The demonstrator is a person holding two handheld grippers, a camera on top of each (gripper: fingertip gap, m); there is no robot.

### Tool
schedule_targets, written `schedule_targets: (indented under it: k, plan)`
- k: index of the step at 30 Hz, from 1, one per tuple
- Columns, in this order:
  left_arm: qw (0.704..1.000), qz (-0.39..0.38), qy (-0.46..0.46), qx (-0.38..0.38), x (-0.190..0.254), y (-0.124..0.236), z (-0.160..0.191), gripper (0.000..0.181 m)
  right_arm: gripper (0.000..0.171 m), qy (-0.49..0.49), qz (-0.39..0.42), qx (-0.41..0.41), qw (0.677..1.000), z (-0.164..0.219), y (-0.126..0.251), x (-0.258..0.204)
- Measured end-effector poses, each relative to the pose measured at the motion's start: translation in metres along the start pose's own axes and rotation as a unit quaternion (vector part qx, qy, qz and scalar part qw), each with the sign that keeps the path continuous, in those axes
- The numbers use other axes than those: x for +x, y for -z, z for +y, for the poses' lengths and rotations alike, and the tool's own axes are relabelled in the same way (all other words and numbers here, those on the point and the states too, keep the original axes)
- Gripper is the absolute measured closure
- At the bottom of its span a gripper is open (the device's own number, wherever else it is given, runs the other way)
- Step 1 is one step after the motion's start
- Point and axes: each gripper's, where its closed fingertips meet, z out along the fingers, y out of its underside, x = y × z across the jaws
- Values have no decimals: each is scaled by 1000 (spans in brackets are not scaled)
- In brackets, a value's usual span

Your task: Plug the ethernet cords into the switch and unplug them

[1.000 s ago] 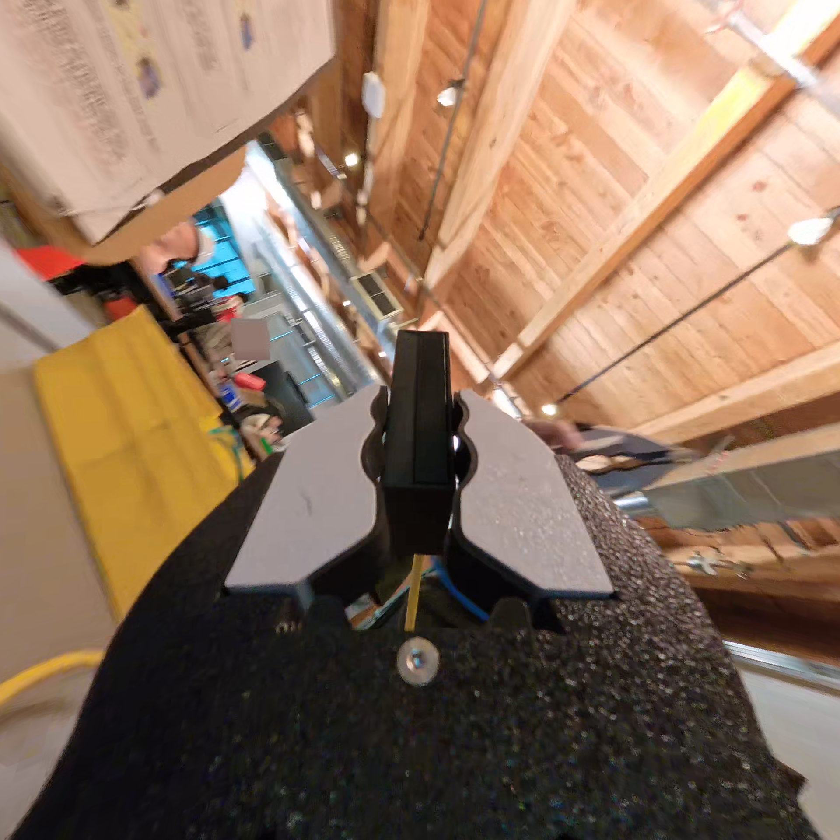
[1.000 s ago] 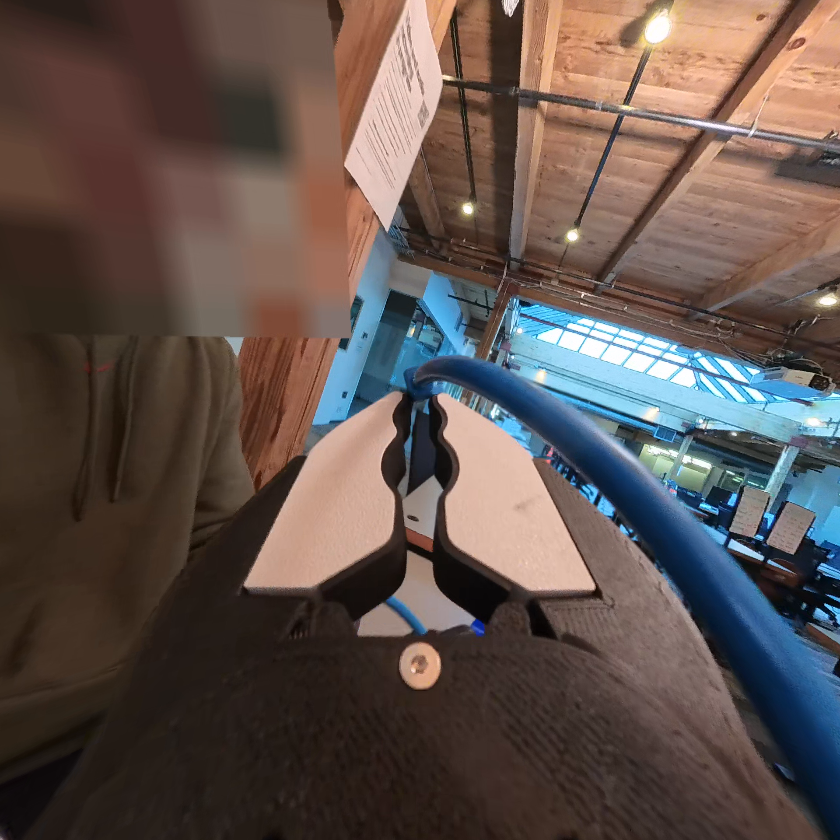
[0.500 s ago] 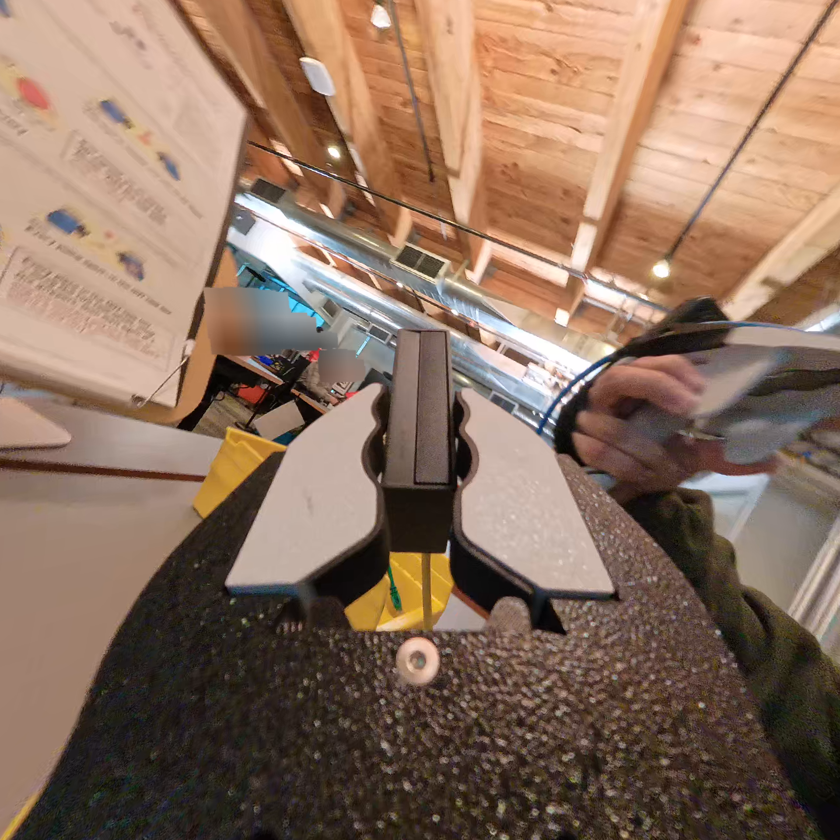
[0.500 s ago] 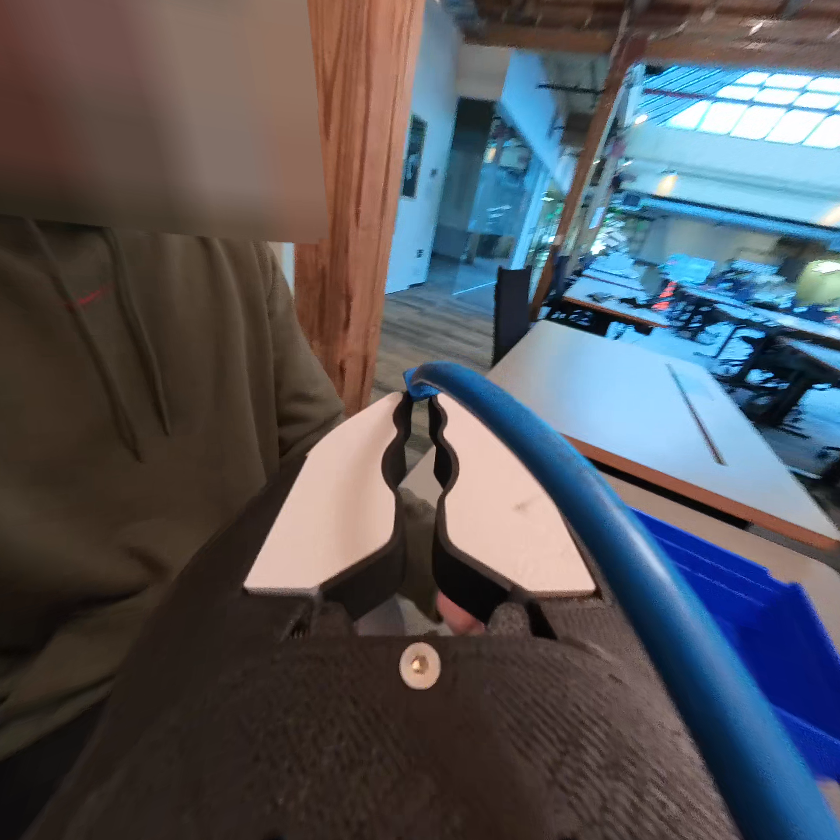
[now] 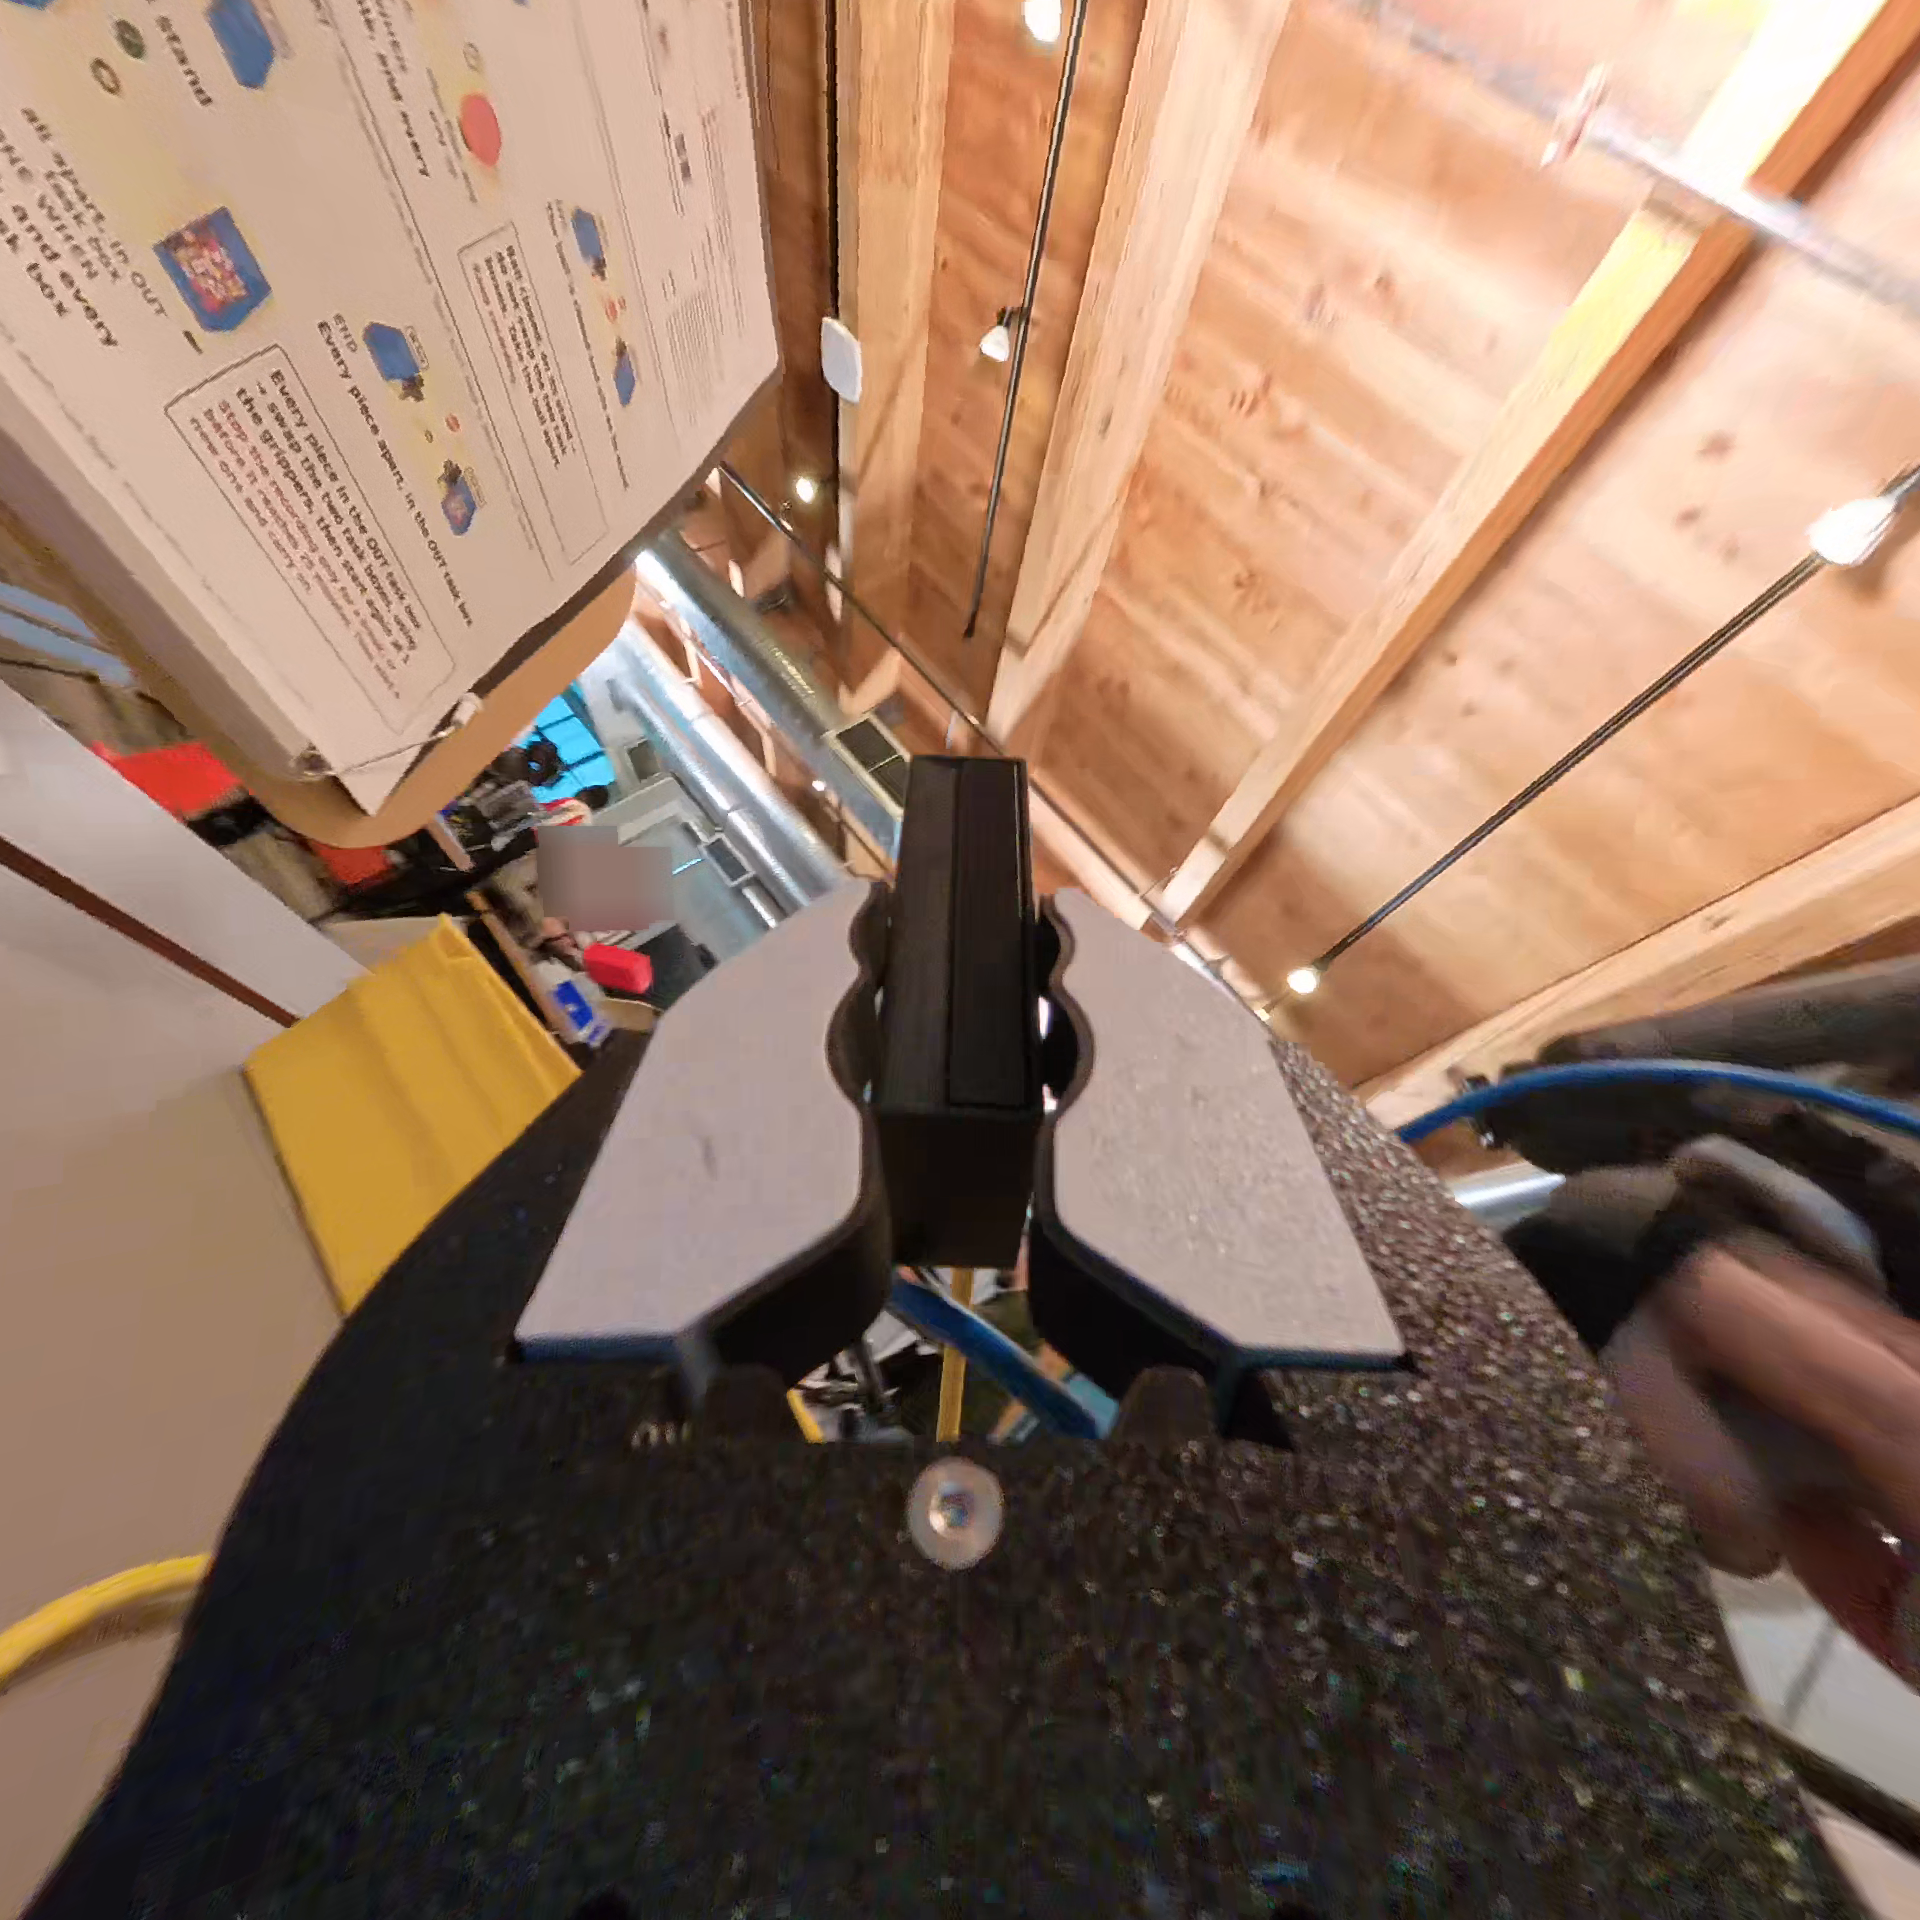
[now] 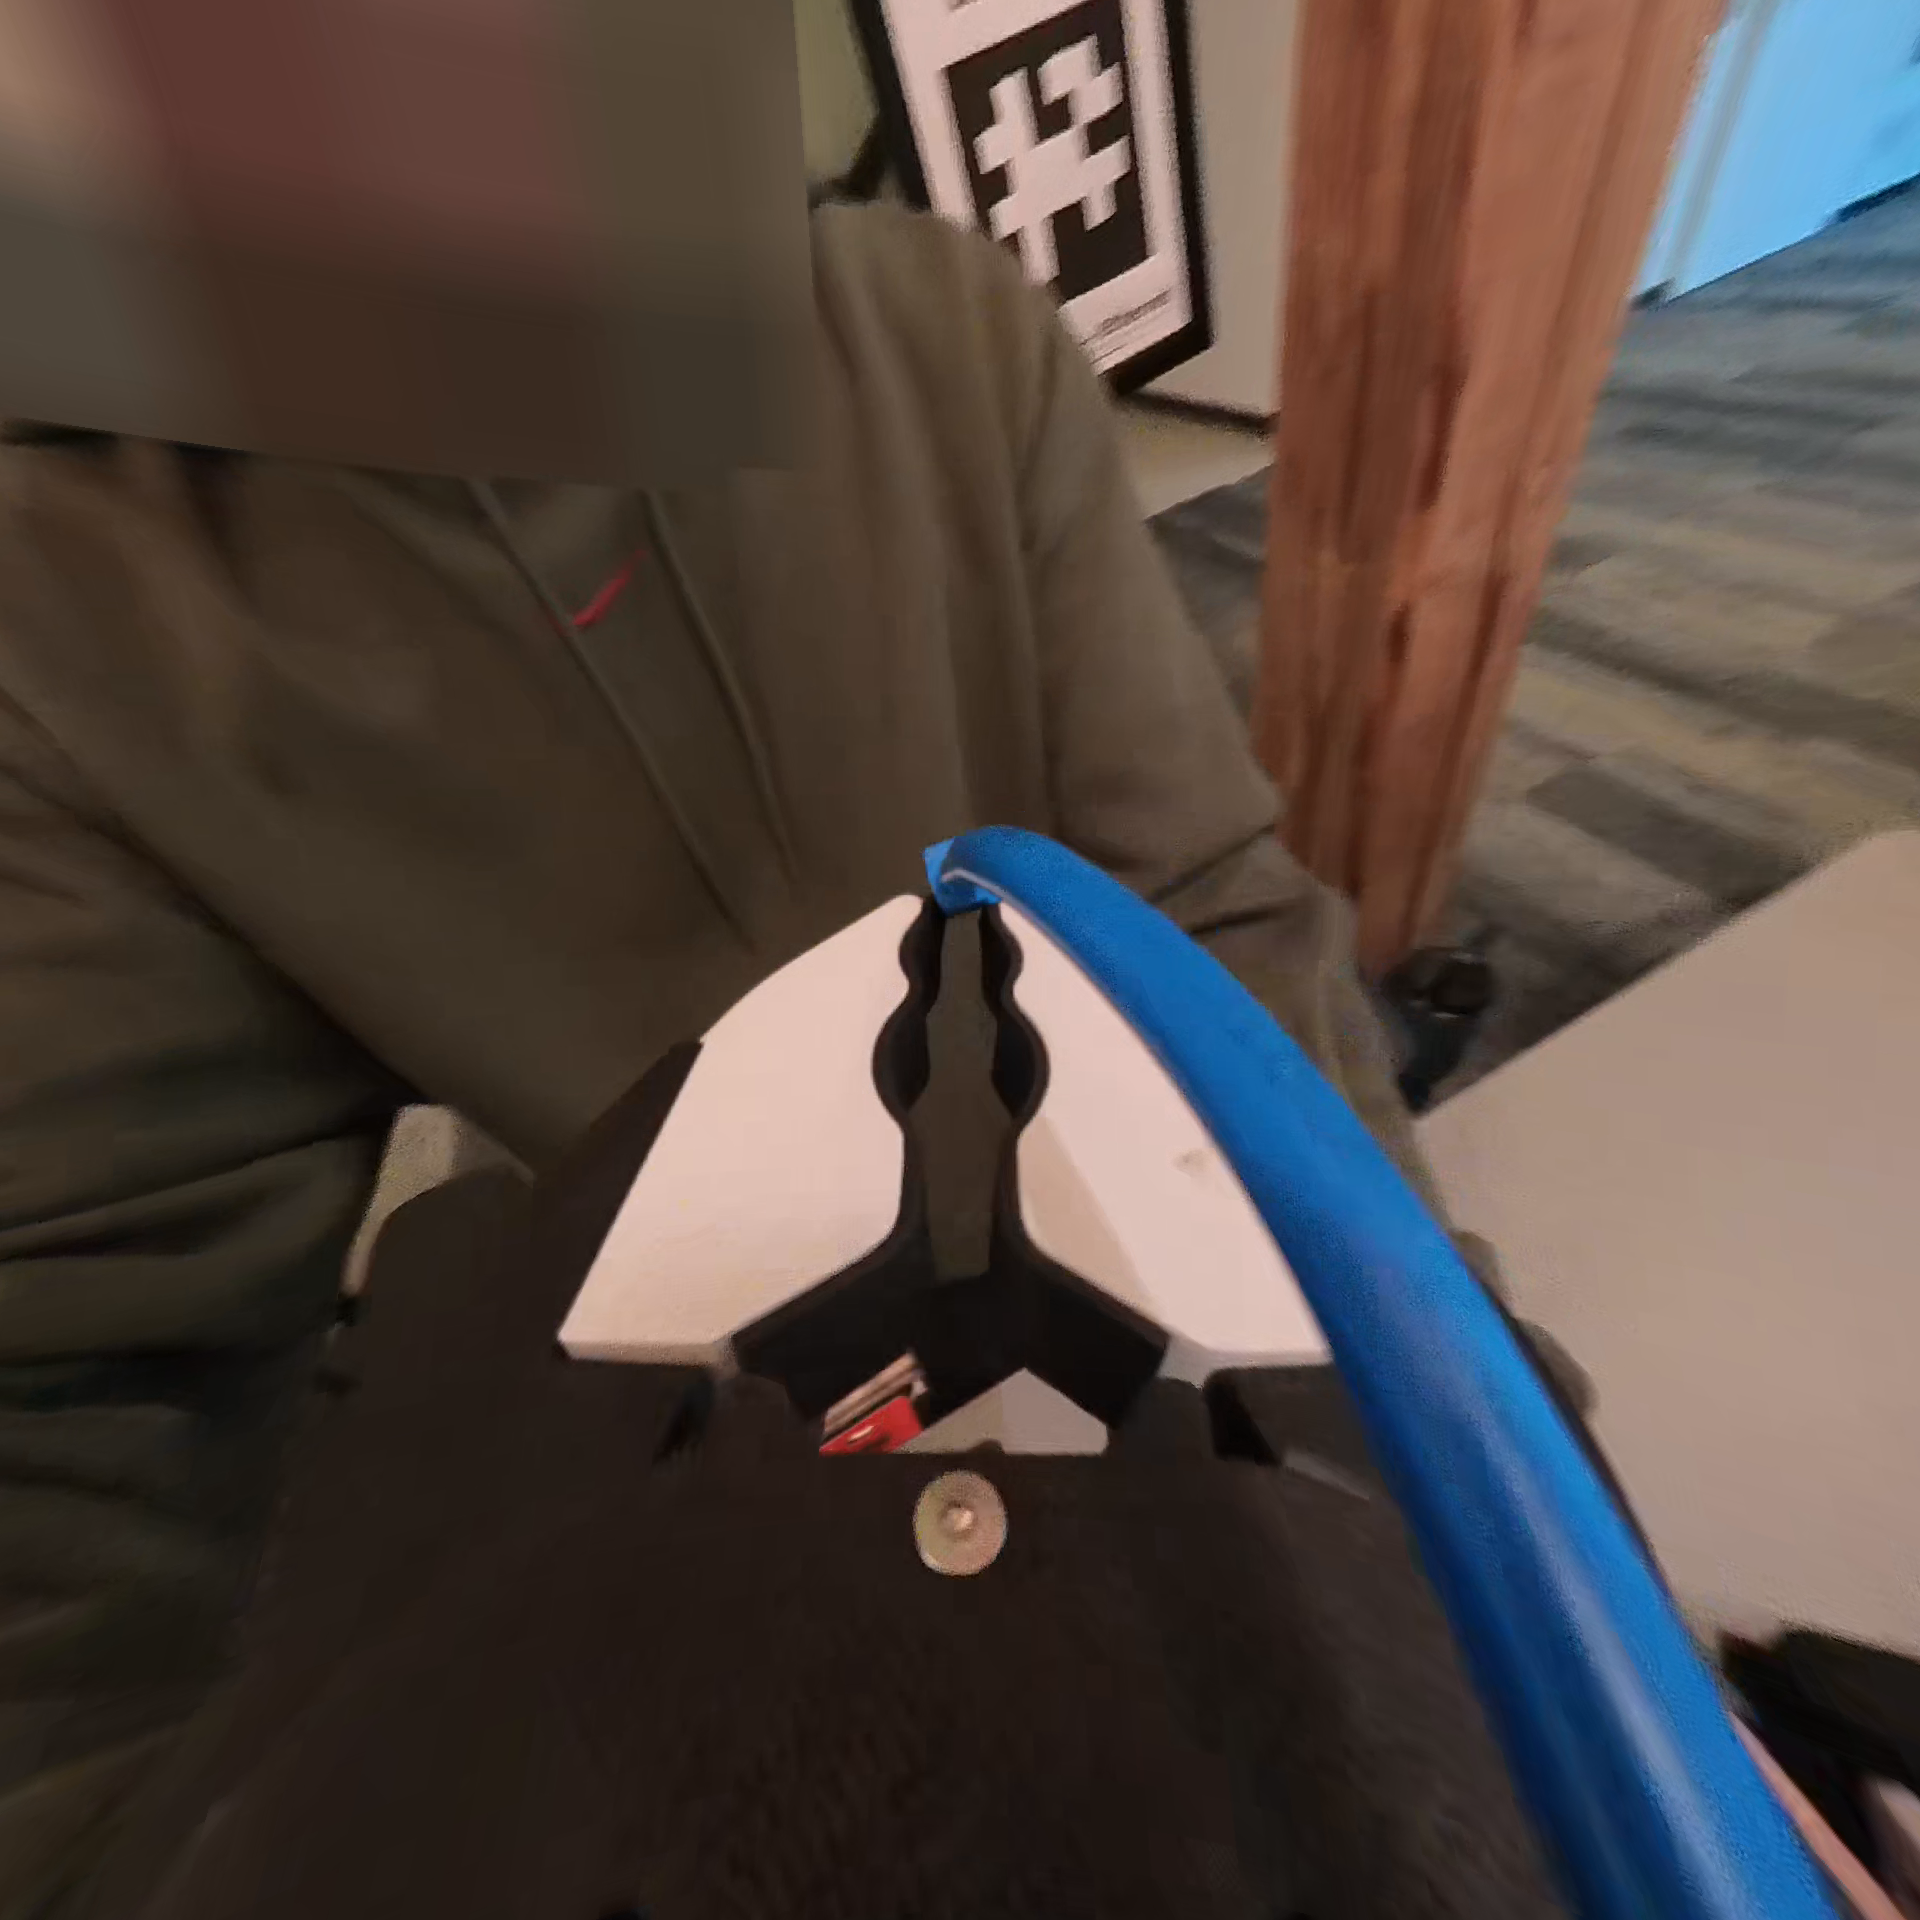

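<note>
The black switch [image 5: 961, 997], a slim box seen end-on, was clamped between the two grey fingers [image 5: 727, 1143] of the left claw [image 5: 961, 925], which was narrowed onto its sides and tilted up toward the ceiling. Just below the switch, through the gap at the finger roots, a yellow cord [image 5: 951, 1351] and a length of blue cord [image 5: 987, 1351] were seen; whether either was plugged in could not be told. Left of the switch a yellow bin [image 5: 395, 1122] stood on the pale table [image 5: 114, 1195], and above that a printed instruction sheet [image 5: 364, 312] was clipped to a board. Right of the switch, blurred, a hand [image 5: 1787, 1382] was seen on the right claw's body with a blue cord arching beside it. Beyond the switch wooden ceiling beams [image 5: 1351, 468] ran away. In the right wrist view the right claw [image 6: 961, 914] was nearly closed, its tips pinched on the blue ethernet cord [image 6: 1299, 1122], which curved down to the right; behind it were a person's olive hoodie [image 6: 520, 779] and a wooden post [image 6: 1455, 416].
</note>
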Motion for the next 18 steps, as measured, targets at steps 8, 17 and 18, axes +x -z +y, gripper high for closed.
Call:
schedule_targets:
  k: [8, 17, 18]
  plan:
    - [985, 85, 104, -108, 5, 8, 33, 155, 164, -34, -107, -140, 984, -5, -56, -29]
    - [984, 44, 34, -171, 0, 21, 76, 155, 164, 28, 102, -418, 902, 24, -17, 14]
    - [985, 37, 24, -166, -2, 22, 75, 155, 164, 38, 124, -416, 900, 18, -15, 15]
